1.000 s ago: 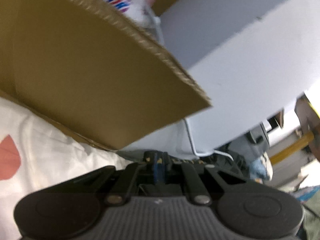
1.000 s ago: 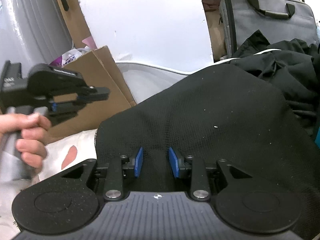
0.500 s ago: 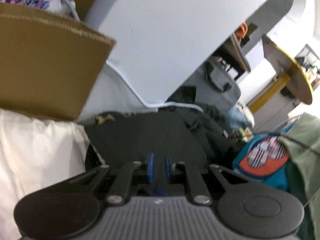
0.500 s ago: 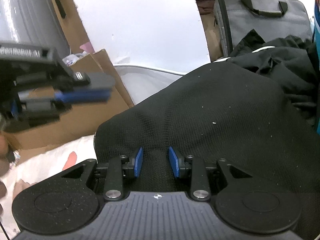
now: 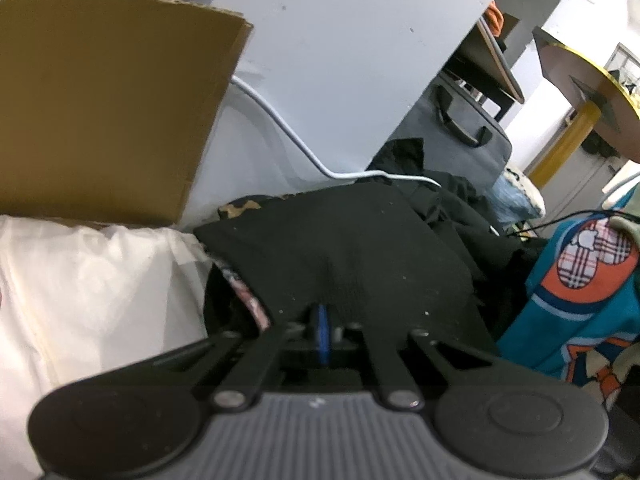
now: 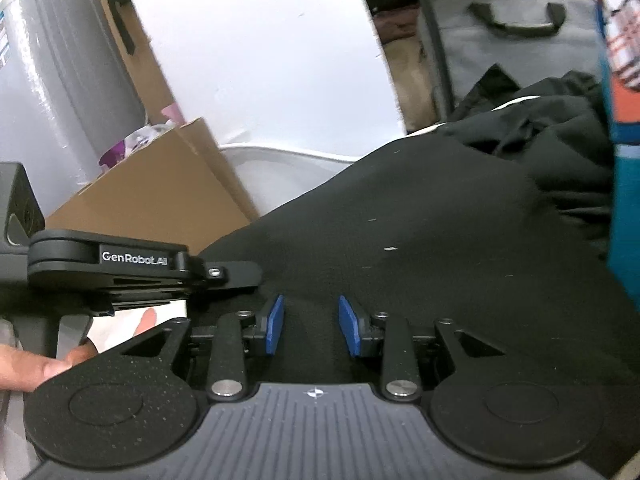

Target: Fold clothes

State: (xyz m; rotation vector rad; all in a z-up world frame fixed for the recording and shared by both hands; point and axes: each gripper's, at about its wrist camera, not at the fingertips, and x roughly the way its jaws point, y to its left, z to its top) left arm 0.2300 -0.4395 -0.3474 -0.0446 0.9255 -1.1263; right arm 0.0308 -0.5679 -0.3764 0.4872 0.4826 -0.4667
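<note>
A black knit garment (image 5: 352, 248) lies spread over a pile of clothes; it also fills the right wrist view (image 6: 420, 264). My left gripper (image 5: 323, 332) is shut on the garment's near edge, with cloth bunched over its blue pads. It also shows from the side in the right wrist view (image 6: 224, 276), held by a hand (image 6: 36, 364). My right gripper (image 6: 310, 326) is open, its blue pads apart, resting over the black garment just right of the left gripper.
A brown cardboard box (image 5: 108, 104) stands at the left on white bedding (image 5: 88, 288). A teal patterned garment (image 5: 580, 288) hangs at the right. A grey bag (image 6: 516, 36), a white panel (image 6: 260, 52) and a white cable (image 5: 304, 152) lie behind.
My left gripper swung from the cardboard box toward the black garment, came down beside the right gripper and shut on the garment's edge. The right gripper stayed open in place.
</note>
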